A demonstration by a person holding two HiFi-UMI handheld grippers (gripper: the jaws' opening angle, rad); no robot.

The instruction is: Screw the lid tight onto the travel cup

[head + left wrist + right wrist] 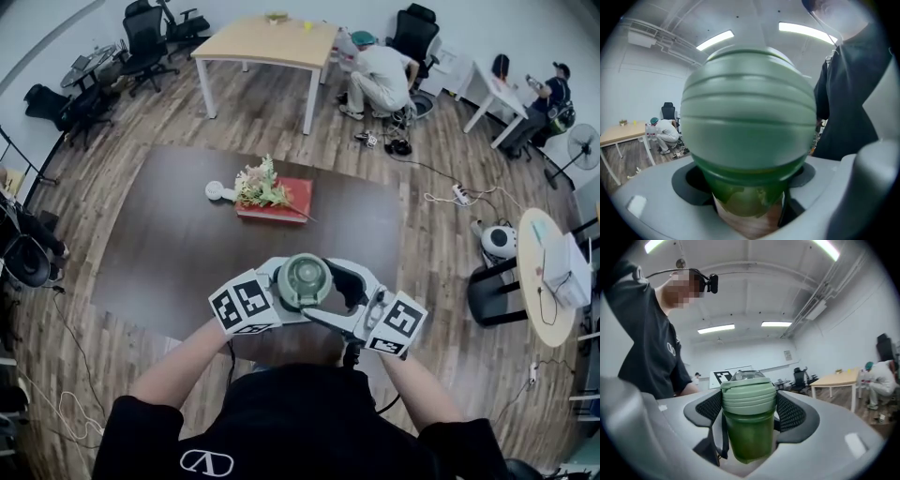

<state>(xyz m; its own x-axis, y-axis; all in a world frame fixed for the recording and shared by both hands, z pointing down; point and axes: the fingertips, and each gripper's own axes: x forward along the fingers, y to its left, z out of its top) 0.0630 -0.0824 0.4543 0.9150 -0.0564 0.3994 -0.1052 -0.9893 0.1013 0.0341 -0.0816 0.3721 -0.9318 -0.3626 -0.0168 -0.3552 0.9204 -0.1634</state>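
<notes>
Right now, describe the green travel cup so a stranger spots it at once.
At the near edge of the dark brown table, the left gripper and right gripper meet. They hold the translucent green plastic travel cup, alone in having a pale ribbed lid.

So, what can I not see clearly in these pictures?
Lid: left gripper view, blurred, too near the camera.
Lid's thread: every view, hidden inside the lid.
Travel cup wall and base: head view, under the lid.
Far table: head view, what lies on it is too small.
</notes>
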